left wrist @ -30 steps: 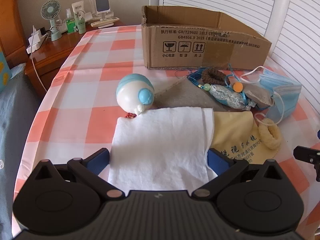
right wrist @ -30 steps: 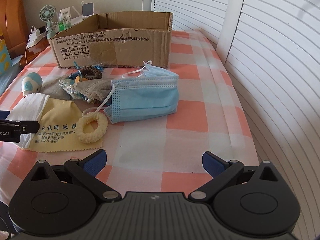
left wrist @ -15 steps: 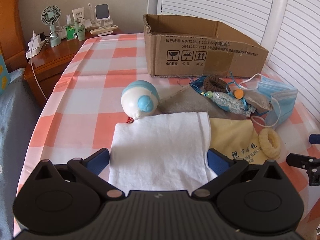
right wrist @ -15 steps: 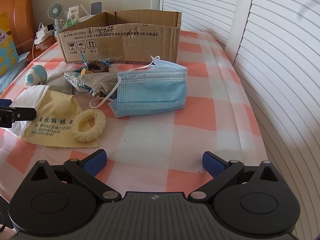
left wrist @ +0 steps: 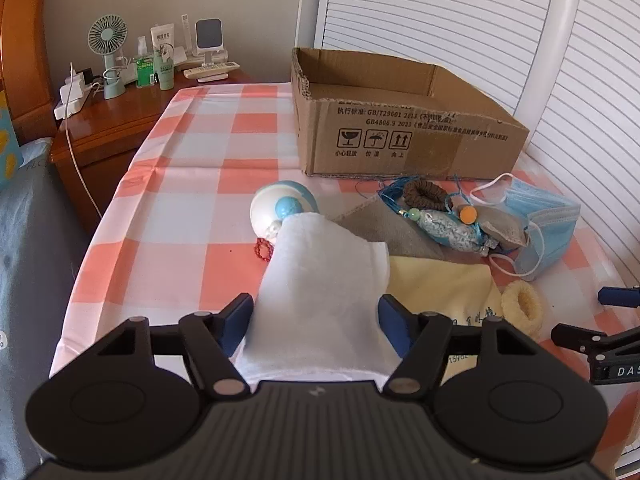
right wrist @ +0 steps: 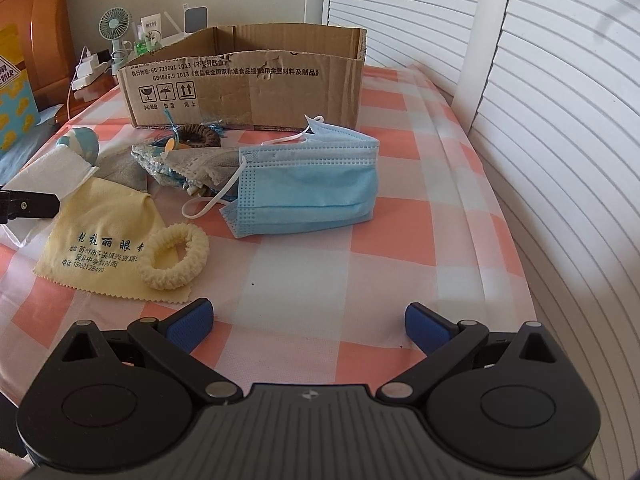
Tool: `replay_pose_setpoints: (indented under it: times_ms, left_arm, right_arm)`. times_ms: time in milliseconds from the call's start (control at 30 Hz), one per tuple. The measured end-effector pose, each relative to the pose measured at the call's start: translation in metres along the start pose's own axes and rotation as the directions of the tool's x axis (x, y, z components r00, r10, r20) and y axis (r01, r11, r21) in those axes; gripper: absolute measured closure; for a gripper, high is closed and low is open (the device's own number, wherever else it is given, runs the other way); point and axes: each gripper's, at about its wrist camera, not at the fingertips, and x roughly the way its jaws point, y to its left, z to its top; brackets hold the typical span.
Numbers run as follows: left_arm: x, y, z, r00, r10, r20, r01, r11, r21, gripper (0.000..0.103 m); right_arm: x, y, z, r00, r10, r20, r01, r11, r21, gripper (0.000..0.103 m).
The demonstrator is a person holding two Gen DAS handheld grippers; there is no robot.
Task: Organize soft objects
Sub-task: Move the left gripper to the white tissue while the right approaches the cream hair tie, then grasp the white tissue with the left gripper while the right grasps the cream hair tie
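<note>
Cloth (left wrist: pixel 320 276) bunches between the closing left jaws, right jaws wide and empty, box (left wrist: pixel 400 136) empty, everything else unsorted.

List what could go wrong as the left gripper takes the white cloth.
1. The left gripper is closing on the white cloth, which bunches up between its fingers; the grip may catch only part of it.
2. The cloth's far edge lies against the blue-and-white ball; lifting could roll it.
3. It overlaps the yellow cloth, which might drag along.
</note>
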Motion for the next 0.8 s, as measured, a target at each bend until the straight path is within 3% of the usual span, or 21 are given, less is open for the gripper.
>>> replay_pose_setpoints:
  times_ms: [100, 200, 333, 600, 800]
  left_arm:
    - [-0.003, 0.002, 0.001, 1.000, 0.004, 0.013, -0.004, 1.000, 0.003, 0.047]
    - [0.002, 0.006, -0.001, 1.000, 0.009, -0.011, -0.009, 1.000, -0.012, 0.051]
    - [0.005, 0.010, -0.006, 1.000, 0.008, -0.019, -0.009, 1.000, -0.030, 0.051]
    - [0.005, 0.014, -0.009, 1.000, 0.015, -0.016, -0.015, 0.999, -0.042, 0.050]
    - [0.009, 0.016, -0.006, 1.000, 0.025, -0.016, -0.026, 0.999, -0.044, 0.049]
  right_arm:
    - [0.000, 0.002, 0.000, 1.000, 0.001, 0.001, -0.001, 1.000, -0.008, 0.000]
    - [-0.003, 0.008, 0.000, 1.000, 0.019, 0.013, -0.018, 0.999, -0.040, 0.002]
    - [-0.009, 0.019, 0.003, 0.997, 0.073, 0.035, -0.069, 0.992, -0.105, 0.016]
    - [-0.013, 0.049, 0.014, 0.979, 0.190, 0.073, -0.170, 0.960, -0.222, 0.023]
    - [0.002, 0.060, 0.021, 0.977, 0.209, 0.053, -0.191, 0.952, -0.239, 0.033]
